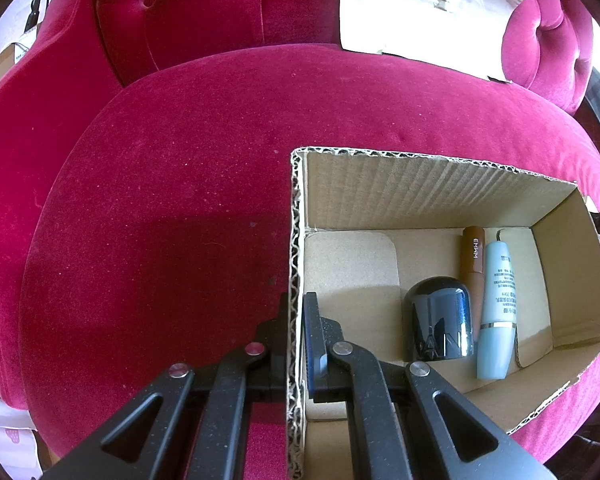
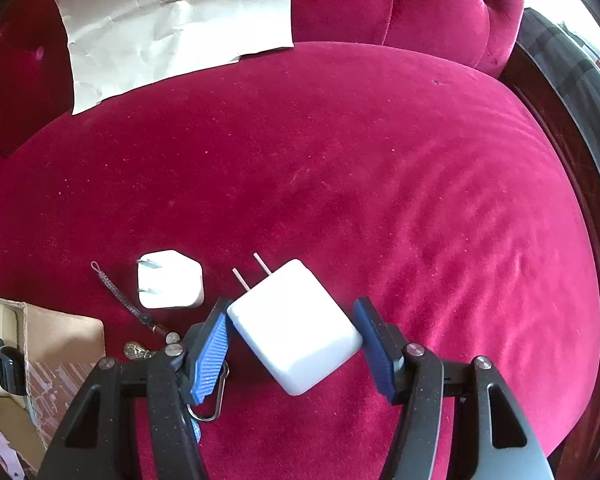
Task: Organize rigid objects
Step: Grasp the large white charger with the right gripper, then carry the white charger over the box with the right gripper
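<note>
White square charger (image 2: 296,326), prongs up-left, lies between right tool (image 2: 292,340) fingers.

Keyring (image 2: 208,408) half hidden behind right tongs (image 2: 290,340).

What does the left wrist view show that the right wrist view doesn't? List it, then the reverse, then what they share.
Only the left wrist view: the left gripper shut on the cardboard box wall, with a dark cap, brown tube and pale blue tube inside.

Only the right wrist view: the open right gripper around a large white charger, a small white charger, and a keychain.

Both: the red velvet seat and crumpled paper.
</note>
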A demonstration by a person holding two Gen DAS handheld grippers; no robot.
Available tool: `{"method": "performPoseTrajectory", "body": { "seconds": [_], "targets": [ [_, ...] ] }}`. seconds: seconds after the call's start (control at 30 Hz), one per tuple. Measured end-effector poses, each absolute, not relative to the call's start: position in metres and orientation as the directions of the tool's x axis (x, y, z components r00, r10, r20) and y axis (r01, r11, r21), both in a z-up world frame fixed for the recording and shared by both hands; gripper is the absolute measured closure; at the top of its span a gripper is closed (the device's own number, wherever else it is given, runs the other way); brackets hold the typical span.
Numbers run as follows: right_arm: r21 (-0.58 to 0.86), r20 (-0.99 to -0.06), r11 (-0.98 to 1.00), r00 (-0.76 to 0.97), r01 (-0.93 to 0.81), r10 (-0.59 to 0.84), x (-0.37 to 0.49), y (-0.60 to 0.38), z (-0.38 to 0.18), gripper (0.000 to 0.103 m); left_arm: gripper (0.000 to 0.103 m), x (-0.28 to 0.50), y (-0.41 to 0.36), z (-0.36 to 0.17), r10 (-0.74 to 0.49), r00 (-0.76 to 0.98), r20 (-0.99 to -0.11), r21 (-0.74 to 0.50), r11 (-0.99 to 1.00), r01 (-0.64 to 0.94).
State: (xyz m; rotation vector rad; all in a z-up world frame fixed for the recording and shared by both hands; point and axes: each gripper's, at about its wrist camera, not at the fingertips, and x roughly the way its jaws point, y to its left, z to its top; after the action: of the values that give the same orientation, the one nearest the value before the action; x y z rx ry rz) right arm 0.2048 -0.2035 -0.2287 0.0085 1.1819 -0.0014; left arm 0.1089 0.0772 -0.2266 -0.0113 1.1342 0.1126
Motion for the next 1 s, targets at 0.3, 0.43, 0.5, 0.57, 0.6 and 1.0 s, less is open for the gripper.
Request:
{"method": "performPoseTrajectory", "body": {
  "seconds": [0.3, 0.43, 0.5, 0.57, 0.6, 1.0],
  "targets": [
    [0.020, -0.927, 0.999, 0.374, 0.035, 0.006, 0.199, -0.205, -0.209, 0.038, 0.098, 0.109, 0.077, -0.226, 0.084, 0.418, -0.904, 0.048, 0.994, -0.095],
    [0.020, -0.924, 0.999, 0.383, 0.025, 0.009, 0.194, -0.200, -0.196, 0.038, 0.098, 0.109, 0.077, -0.227, 0.085, 0.418, -0.905, 0.049, 0.994, -0.096],
    [0.025, -0.923, 0.999, 0.385, 0.021, 0.015, 0.193, -0.202, -0.191, 0.038, 0.098, 0.109, 0.077, -0.227, 0.085, 0.418, -0.904, 0.049, 0.994, -0.096],
    [0.023, -0.921, 1.000, 0.389, 0.015, 0.015, 0.190, -0.199, -0.186, 0.038, 0.098, 0.109, 0.077, -0.227, 0.084, 0.418, -0.904, 0.049, 0.994, -0.095],
    [0.023, -0.920, 1.000, 0.391, 0.012, 0.017, 0.189, -0.198, -0.183, 0.038, 0.098, 0.109, 0.077, -0.227, 0.085, 0.418, -0.904, 0.049, 0.994, -0.095],
    [0.014, -0.908, 0.997, 0.416, -0.071, 0.042, 0.174, -0.171, -0.158, 0.038, 0.098, 0.109, 0.077, -0.227, 0.085, 0.418, -0.904, 0.049, 0.994, -0.096]
  ]
}}
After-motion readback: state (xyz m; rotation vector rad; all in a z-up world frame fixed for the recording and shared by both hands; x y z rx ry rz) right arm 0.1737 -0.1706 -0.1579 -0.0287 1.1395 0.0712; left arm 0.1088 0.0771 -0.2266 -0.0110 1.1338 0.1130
